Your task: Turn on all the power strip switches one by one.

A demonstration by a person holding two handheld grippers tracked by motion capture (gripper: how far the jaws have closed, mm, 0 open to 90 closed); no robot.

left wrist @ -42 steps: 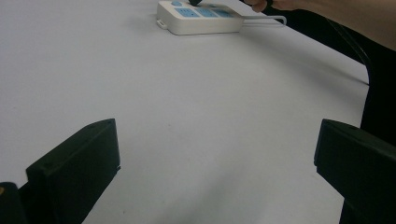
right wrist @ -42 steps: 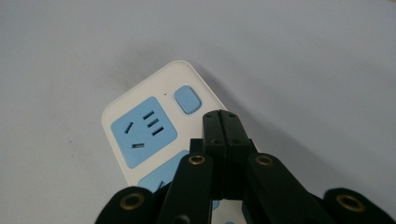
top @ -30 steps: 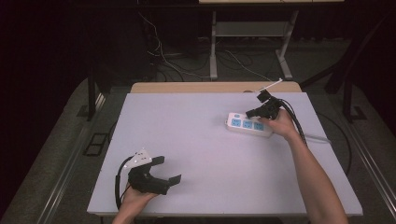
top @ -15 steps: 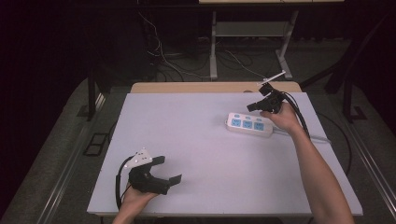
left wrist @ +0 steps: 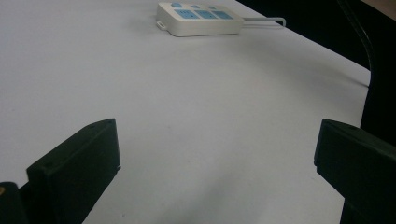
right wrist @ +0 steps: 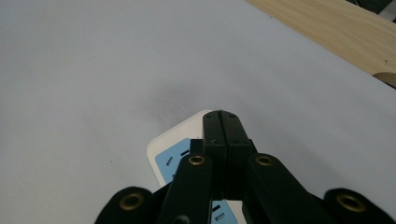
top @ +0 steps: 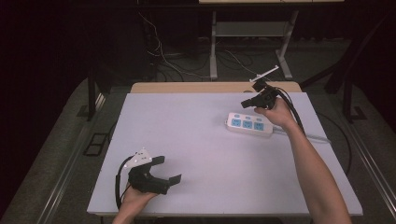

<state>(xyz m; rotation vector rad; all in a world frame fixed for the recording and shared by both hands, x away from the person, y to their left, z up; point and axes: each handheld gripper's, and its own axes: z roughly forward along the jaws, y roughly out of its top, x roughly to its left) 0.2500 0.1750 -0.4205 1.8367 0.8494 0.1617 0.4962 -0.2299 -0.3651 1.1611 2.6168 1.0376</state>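
Left hand-held gripper [top: 162,171] at 7 o'clock near the front edge of the counter [top: 196,140], jaws spread wide, nothing between. Broad bare surface across the middle. White power strip [top: 250,124] at 2 o'clock, short of the right edge. Right hand-held gripper [top: 249,102] raised just above its far end, jaws pressed together, empty.

Even overhead light lit the white table [top: 196,140] brightly; the surroundings stayed dark. Soft shadows lay beneath both grippers, whose close-up jaws blurred.

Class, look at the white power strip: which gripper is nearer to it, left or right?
Right. The right gripper hangs just above the power strip; the left gripper sits far across the table near the front edge.
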